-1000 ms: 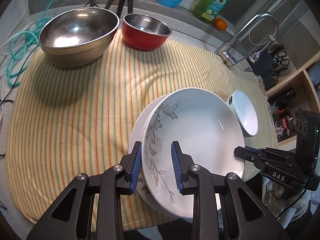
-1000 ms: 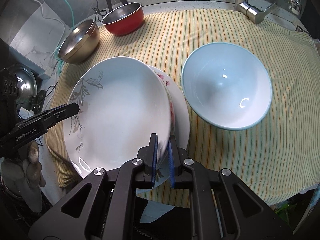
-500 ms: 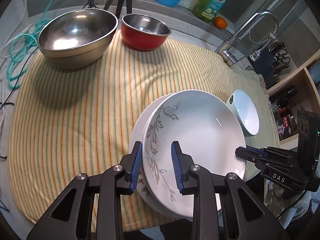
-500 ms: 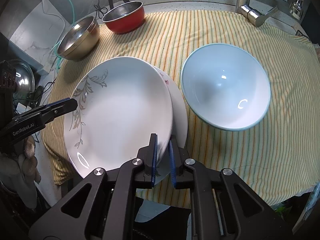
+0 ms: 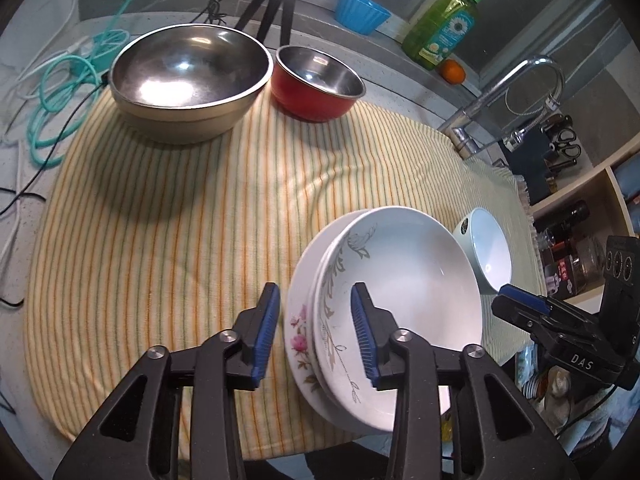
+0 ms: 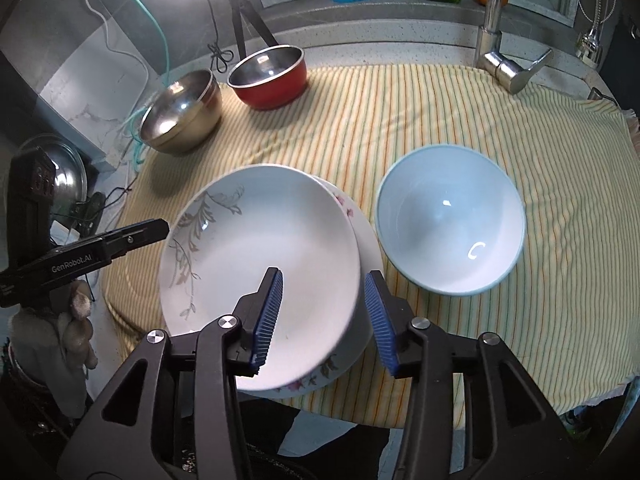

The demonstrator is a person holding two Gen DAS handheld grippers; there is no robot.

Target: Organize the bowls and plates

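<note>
left hand-held gripper (image 5: 314, 334): opening | astride leaf-print plate (image 5: 404, 300) rim | pads clear

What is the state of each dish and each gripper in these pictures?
Leaf-pattern plate: stacked on the flowered plate, empty.
Flowered plate: lowest, on the striped cloth.
Light blue bowl: upright, empty.
Steel bowl: upright, empty.
Red bowl: upright, empty.
Left gripper: opening, astride the plate rims.
Right gripper: opening, pads off the rims.
</note>
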